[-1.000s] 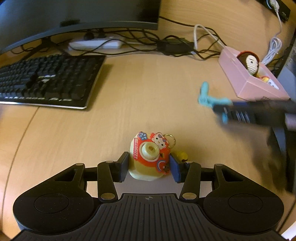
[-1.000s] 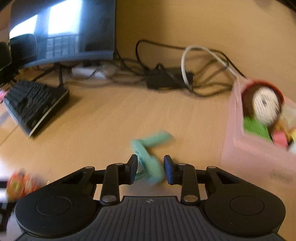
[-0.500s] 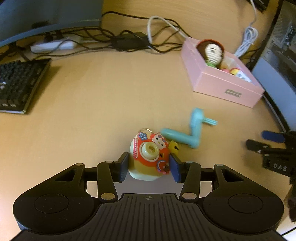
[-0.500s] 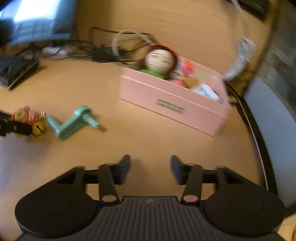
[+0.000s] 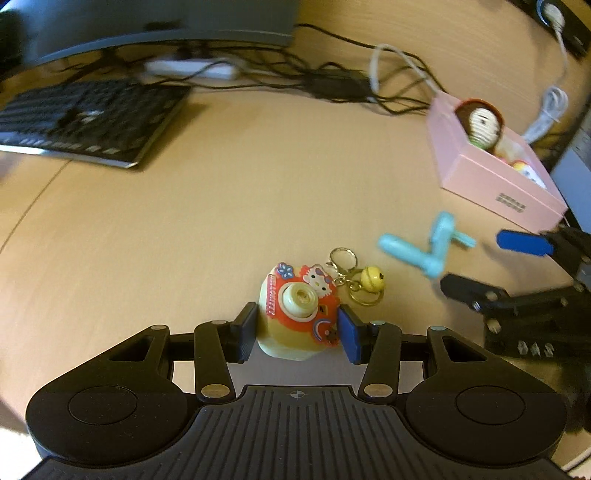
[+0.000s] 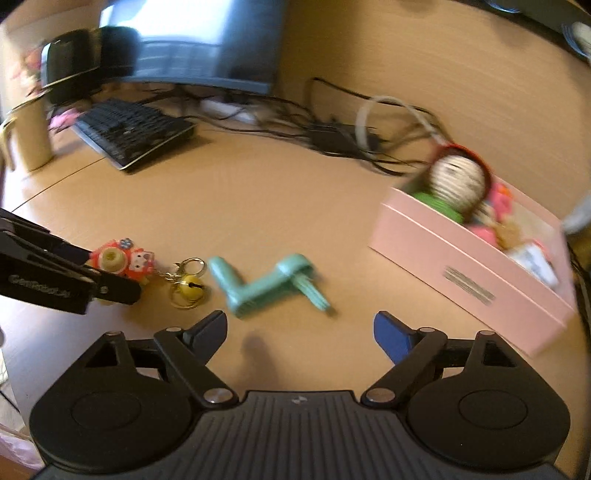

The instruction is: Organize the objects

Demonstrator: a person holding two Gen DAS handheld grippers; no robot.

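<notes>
My left gripper (image 5: 297, 334) is shut on a yellow and red toy camera keychain (image 5: 299, 314), low over the wooden desk; its ring and yellow bell (image 5: 371, 277) lie to the right. It also shows in the right wrist view (image 6: 120, 262). A teal crank-shaped toy (image 5: 428, 247) lies on the desk right of the keychain, and in the right wrist view (image 6: 267, 284) just ahead of my right gripper (image 6: 299, 328), which is open and empty. The pink box (image 6: 469, 273) holds a crocheted doll (image 6: 458, 181) and other toys.
A black keyboard (image 5: 85, 122) lies at the far left under a monitor (image 5: 147, 22). Tangled cables and a power strip (image 5: 188, 68) run along the back. A beige mug (image 6: 31, 136) stands at the far left in the right wrist view.
My right gripper let go of the teal crank, drew back and opened wide; it now faces the crank again. My left gripper stays shut on the keychain and swung slightly.
</notes>
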